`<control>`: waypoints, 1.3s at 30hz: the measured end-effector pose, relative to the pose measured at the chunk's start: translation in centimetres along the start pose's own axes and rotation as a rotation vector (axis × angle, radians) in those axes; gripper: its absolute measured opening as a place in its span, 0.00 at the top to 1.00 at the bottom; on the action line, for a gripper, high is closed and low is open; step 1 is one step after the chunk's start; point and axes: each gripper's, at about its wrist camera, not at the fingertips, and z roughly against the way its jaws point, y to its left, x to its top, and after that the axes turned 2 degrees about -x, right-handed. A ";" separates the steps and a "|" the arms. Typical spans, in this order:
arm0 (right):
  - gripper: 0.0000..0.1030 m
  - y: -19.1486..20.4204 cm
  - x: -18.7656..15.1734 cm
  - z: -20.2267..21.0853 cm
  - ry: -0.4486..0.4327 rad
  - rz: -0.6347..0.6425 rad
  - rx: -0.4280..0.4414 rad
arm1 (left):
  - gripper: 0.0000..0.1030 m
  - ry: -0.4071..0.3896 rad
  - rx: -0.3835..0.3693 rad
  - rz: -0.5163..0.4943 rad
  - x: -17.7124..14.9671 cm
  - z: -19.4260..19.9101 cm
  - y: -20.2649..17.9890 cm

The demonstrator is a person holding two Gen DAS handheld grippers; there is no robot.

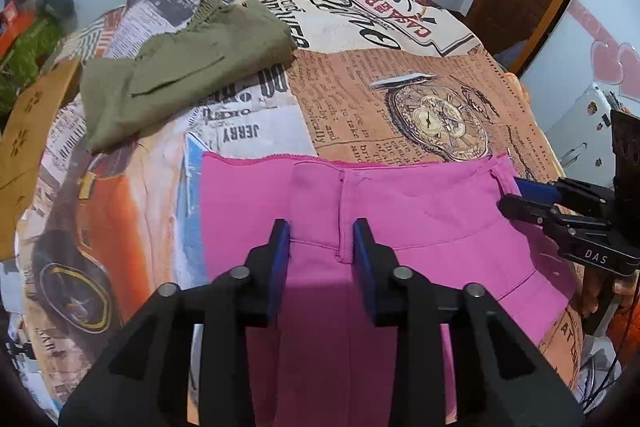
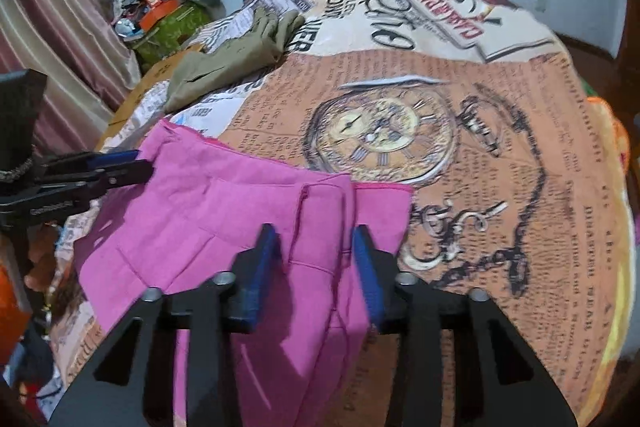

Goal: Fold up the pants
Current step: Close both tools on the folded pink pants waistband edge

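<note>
Pink pants lie flat on the printed bedspread, waistband toward the far side; they also show in the right wrist view. My left gripper is open and hovers just above the pants near the fly seam, holding nothing. My right gripper is open above the right part of the pants. In the left wrist view the right gripper sits at the pants' right waist corner. In the right wrist view the left gripper sits at the left waist corner.
Folded olive-green pants lie at the far left of the bed, also in the right wrist view. A brown cardboard piece lies at the left edge. Cluttered items and a curtain stand beyond the bed's left side.
</note>
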 end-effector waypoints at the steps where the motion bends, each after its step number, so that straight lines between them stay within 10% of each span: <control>1: 0.71 0.1 0.0 0.1 -0.007 0.006 -0.005 | 0.70 -0.005 0.002 -0.004 -0.1 0.0 -0.1; 11: 0.87 2.5 0.7 2.1 -0.146 0.147 -0.100 | 0.79 -0.037 0.028 -0.034 -0.3 0.7 -0.9; 25: 0.88 0.9 1.3 -0.4 -0.031 0.137 -0.124 | 0.76 -0.004 0.054 -0.065 0.8 -1.7 -0.6; 39: 0.70 4.4 1.1 3.0 -0.006 0.138 0.011 | 0.71 -0.030 -0.017 -0.146 0.2 3.5 -3.7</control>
